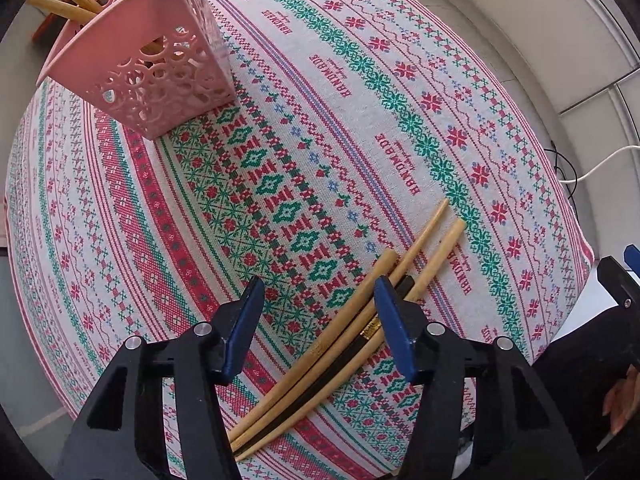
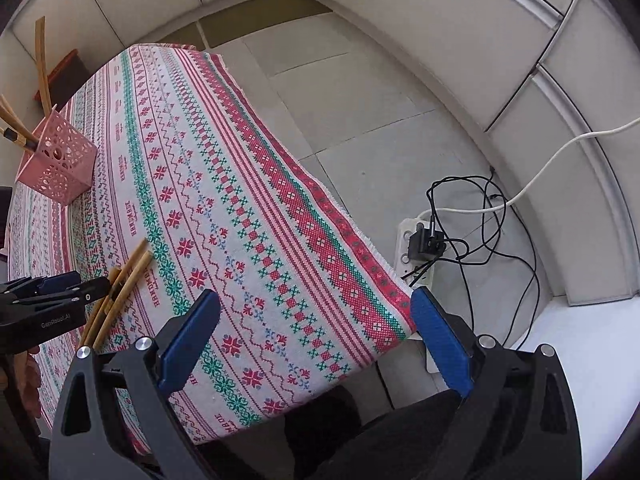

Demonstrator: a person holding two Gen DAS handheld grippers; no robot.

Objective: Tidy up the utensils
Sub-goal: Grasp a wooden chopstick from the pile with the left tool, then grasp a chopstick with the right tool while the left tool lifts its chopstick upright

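Note:
Several wooden chopsticks (image 1: 344,332) and one black one lie in a bunch on the patterned tablecloth (image 1: 280,128). My left gripper (image 1: 318,300) is open just above them, its right finger (image 1: 394,328) over the bunch. A pink perforated holder (image 1: 152,68) stands at the far left with several chopsticks upright in it. In the right wrist view my right gripper (image 2: 316,320) is open and empty over the table's near right corner; the bunch (image 2: 120,284), the left gripper (image 2: 60,286) and the holder (image 2: 60,164) show at the left.
The tablecloth's edge (image 2: 320,200) drops to a tiled floor on the right. A white power strip (image 2: 412,248) with a black adapter and loose cables lies on the floor by the wall. A person's hand (image 1: 622,404) shows at the lower right.

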